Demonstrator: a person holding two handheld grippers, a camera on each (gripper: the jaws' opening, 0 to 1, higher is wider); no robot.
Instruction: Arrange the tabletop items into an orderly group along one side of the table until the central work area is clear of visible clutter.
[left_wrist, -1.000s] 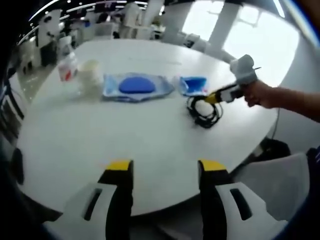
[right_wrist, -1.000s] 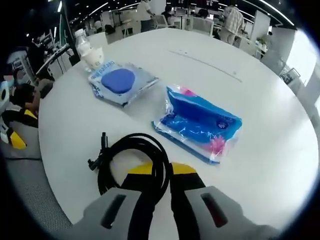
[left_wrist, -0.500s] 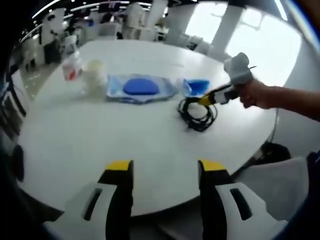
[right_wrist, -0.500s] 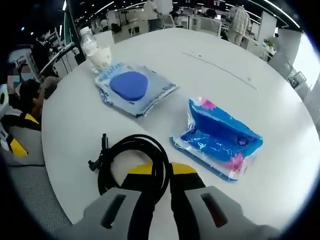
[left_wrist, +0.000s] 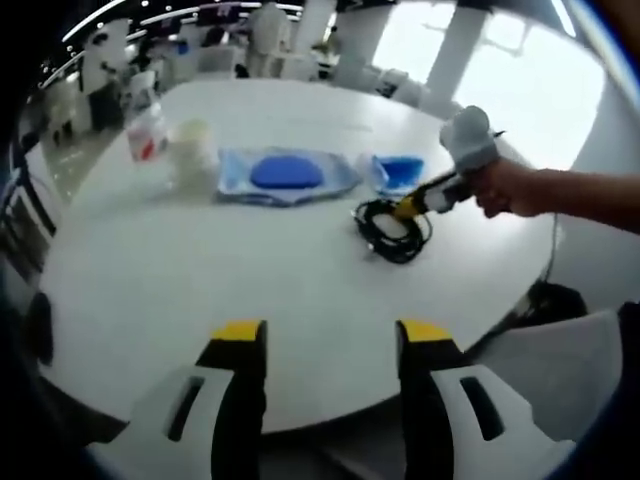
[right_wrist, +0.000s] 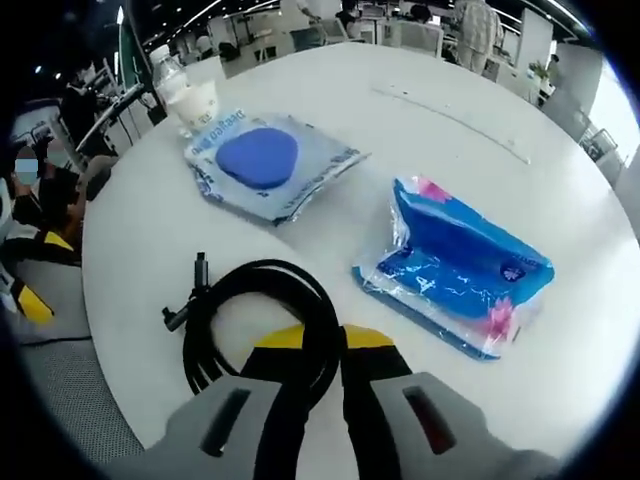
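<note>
In the right gripper view, our right tongs (right_wrist: 318, 340) are clenched on a coiled black cable (right_wrist: 255, 325), whose loop lies on the round white table (right_wrist: 560, 250) just ahead of the yellow-tipped jaws, its plug ends sticking out to the left. Beyond it to the right lies a bright blue plastic packet (right_wrist: 460, 265), and farther off to the left a clear pouch with a blue oval pad (right_wrist: 262, 160). At the far left edge stand a white cup (right_wrist: 200, 102) and what looks like a small bottle (right_wrist: 168, 72), though it is blurred. In the left gripper view, our left tongs (left_wrist: 328, 335) hang released over the near table edge, holding nothing, well apart from the cable, which sits near the packet at the right.
</note>
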